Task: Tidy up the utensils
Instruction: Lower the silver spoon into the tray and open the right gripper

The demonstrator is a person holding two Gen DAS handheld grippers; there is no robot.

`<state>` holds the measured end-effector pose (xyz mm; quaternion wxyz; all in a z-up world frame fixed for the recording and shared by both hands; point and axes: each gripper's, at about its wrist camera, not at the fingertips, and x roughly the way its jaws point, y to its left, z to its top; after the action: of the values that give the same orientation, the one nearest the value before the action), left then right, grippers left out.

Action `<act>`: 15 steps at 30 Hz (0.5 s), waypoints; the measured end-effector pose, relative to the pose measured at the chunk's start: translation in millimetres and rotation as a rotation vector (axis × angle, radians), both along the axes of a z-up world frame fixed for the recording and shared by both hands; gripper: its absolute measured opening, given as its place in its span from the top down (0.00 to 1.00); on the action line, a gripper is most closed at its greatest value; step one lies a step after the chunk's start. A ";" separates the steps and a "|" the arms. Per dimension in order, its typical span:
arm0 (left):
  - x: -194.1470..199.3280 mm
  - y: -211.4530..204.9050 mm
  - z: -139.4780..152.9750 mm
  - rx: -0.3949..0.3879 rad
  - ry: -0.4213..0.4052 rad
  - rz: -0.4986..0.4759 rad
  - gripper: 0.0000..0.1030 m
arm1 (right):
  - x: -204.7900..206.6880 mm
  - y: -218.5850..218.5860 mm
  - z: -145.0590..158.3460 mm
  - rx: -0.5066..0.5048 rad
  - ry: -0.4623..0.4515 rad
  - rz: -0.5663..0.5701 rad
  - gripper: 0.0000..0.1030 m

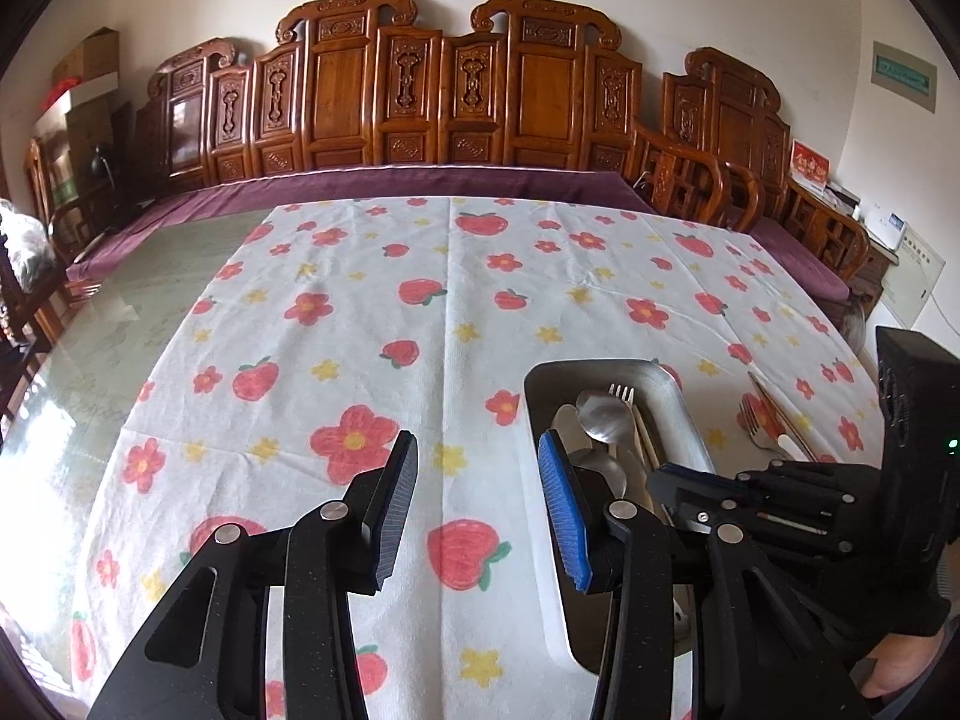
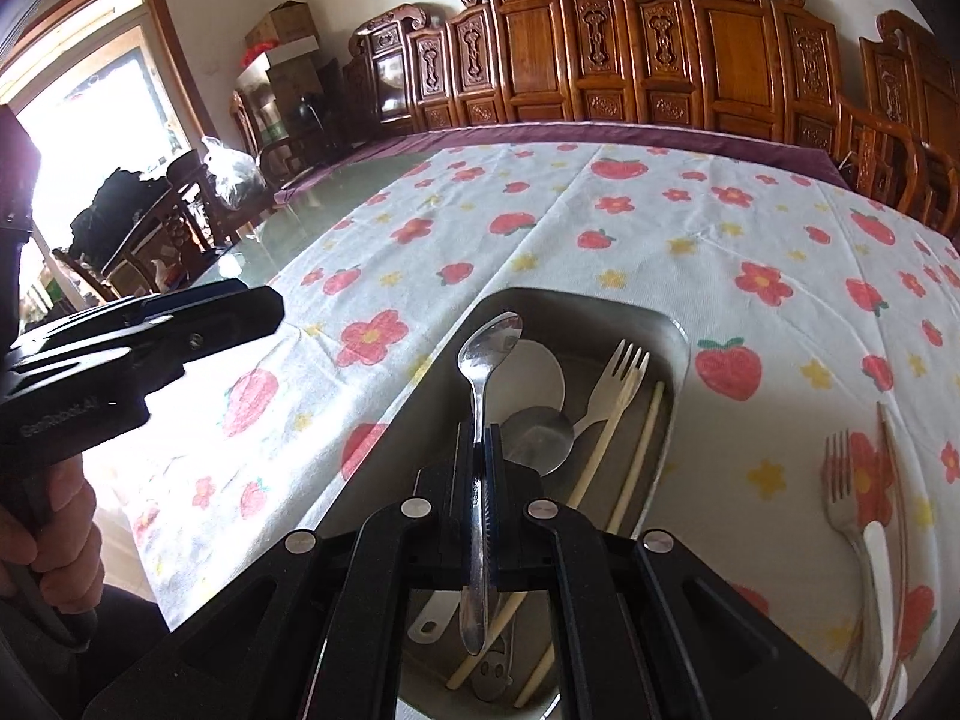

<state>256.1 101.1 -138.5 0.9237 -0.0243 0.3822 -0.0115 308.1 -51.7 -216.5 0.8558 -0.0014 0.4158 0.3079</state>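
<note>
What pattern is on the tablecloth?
The tablecloth is white with red flowers, strawberries and small yellow stars; it shows best in the left wrist view.

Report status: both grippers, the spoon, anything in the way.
Right gripper shut on steel spoon, over metal tray. Left gripper open, empty, beside tray. Steel fork on floral tablecloth. Nothing blocking.

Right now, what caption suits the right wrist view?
Right gripper holds a steel spoon above a metal tray of utensils.
</note>
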 end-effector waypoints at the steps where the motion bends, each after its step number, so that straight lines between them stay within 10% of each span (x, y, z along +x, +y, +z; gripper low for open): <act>1: -0.1 0.2 0.0 0.000 0.000 0.000 0.61 | 0.6 1.4 -2.1 0.001 0.007 -0.005 0.96; 15: -1.3 1.7 0.0 0.005 0.000 0.009 0.61 | 3.5 26.1 -28.2 0.035 0.115 0.018 0.96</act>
<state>254.8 102.8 -138.5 0.9238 -0.0239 0.3821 -0.0063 311.6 -25.6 -244.7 0.8275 0.0275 0.4586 0.3227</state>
